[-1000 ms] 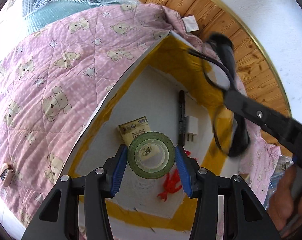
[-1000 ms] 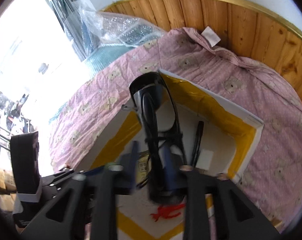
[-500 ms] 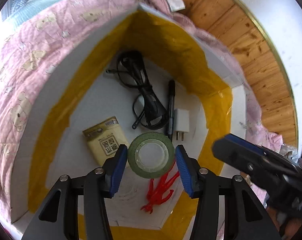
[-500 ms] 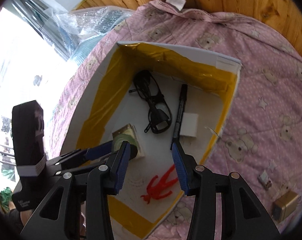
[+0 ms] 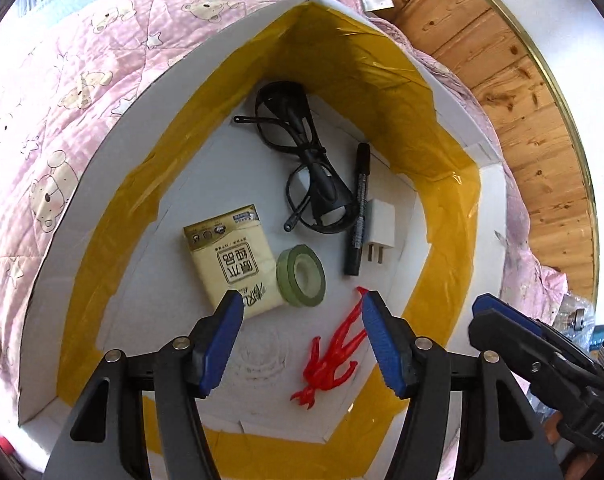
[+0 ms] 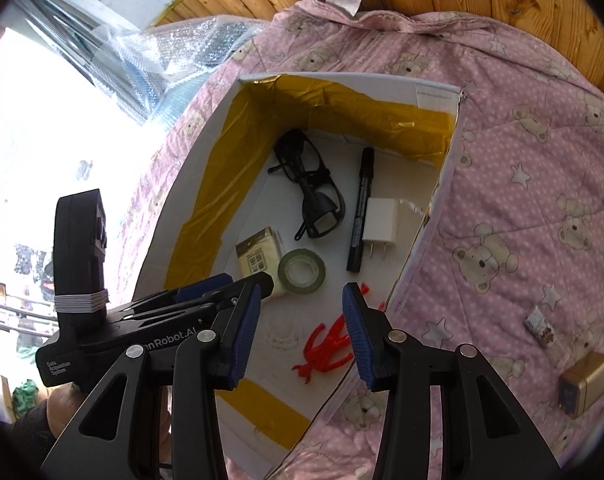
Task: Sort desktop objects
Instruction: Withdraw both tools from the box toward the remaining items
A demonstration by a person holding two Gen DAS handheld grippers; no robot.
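Both grippers, left gripper (image 5: 302, 336) and right gripper (image 6: 300, 330), hover fingers spread and empty over the white box (image 5: 114, 128) on the pink quilt (image 6: 542, 184).

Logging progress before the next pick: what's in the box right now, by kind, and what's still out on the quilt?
In the box:
glasses: 1
marker: 1
charger plug: 1
tissue pack: 1
tape roll: 1
red figure: 1
On the quilt:
gold box: 1
small packet: 1
Total: 8
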